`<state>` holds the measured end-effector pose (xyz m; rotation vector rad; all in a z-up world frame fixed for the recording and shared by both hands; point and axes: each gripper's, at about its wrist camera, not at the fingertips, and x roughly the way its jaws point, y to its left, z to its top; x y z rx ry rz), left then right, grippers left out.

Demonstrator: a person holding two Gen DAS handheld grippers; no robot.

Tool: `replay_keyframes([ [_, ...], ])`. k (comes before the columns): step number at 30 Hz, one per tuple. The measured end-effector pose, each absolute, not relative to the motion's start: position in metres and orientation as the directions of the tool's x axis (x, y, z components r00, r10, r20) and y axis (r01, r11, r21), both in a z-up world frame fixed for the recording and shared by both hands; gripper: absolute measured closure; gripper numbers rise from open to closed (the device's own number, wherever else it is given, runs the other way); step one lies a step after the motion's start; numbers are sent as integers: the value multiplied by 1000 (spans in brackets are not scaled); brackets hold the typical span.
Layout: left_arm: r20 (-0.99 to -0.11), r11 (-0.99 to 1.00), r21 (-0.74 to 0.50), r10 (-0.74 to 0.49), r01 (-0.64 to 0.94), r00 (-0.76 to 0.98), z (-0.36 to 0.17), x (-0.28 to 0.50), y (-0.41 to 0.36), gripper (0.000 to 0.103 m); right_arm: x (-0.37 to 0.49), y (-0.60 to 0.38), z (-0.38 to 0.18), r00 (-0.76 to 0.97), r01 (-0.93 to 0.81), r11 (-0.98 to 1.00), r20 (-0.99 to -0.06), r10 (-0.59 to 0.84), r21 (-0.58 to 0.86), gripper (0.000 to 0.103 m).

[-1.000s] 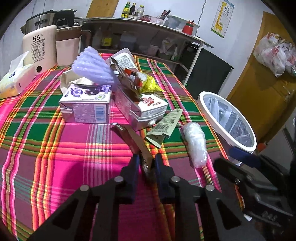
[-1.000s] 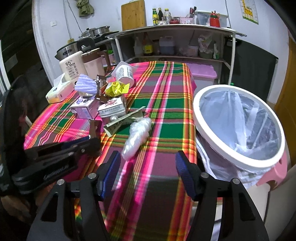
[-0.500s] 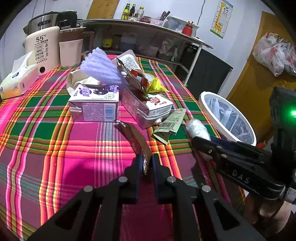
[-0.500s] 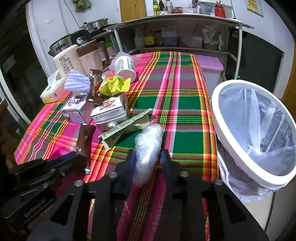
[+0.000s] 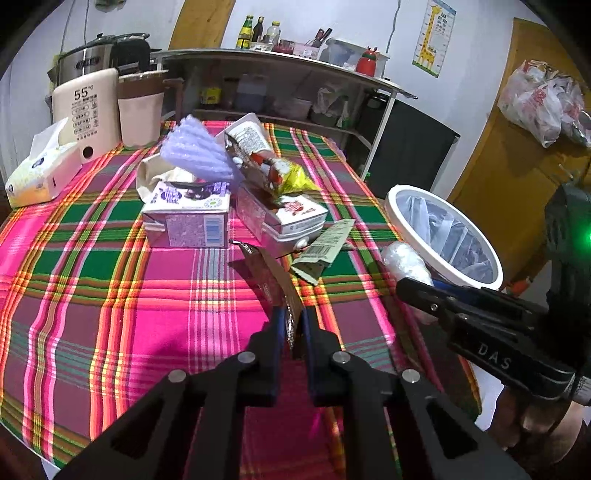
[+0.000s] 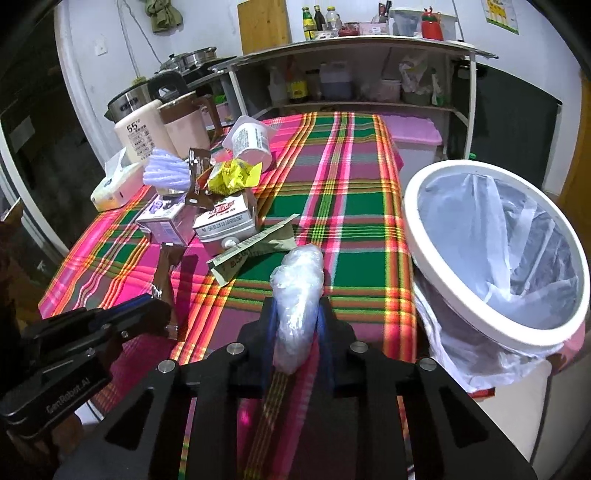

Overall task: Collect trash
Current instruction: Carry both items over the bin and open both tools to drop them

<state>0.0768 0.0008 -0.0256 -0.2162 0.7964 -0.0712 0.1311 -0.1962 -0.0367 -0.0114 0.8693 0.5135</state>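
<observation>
On the plaid-clothed counter [image 6: 354, 192], near the edge beside the white-rimmed bin lined with a clear bag [image 6: 495, 254]: right tongs [image 6: 297, 328] closing on one crumpled clear plastic wad [image 6: 299, 291], light, soft, slippery, best pinched mid-body; left tongs [image 5: 291, 328] pressed together, pinching one thin brown foil wrapper [image 5: 273, 273] at its near end, limp, weightless. Two milk cartons [image 5: 188, 218] waiting behind.

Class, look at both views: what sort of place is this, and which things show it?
Probably a home kitchen: a rice cooker, sauce bottles on a shelf unit, and a lined bin beside the cloth-covered table.
</observation>
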Motion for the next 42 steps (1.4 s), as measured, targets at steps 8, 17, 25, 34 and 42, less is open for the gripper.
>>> replay_keyframes([
  [8, -684, 977, -209, -166, 26, 710, -13, 75, -16, 93, 123, -218, -26, 566, -405, 892, -710, 418, 202, 81],
  [17, -665, 969, -212, -238, 127, 708, 1, 102, -46, 93, 132, -257, -16, 629, -324, 928, -691, 357, 184, 81],
  [25, -653, 944, -233, -330, 234, 681, 8, 141, -85, 93, 152, -301, -13, 668, -227, 959, -689, 279, 169, 81],
  [34, -664, 908, -244, -413, 341, 624, 5, 179, -129, 92, 172, -334, -21, 661, -158, 973, -715, 229, 166, 81],
  [42, -676, 892, -278, -446, 357, 587, -2, 203, -143, 92, 189, -349, -34, 636, -130, 978, -743, 210, 165, 81],
])
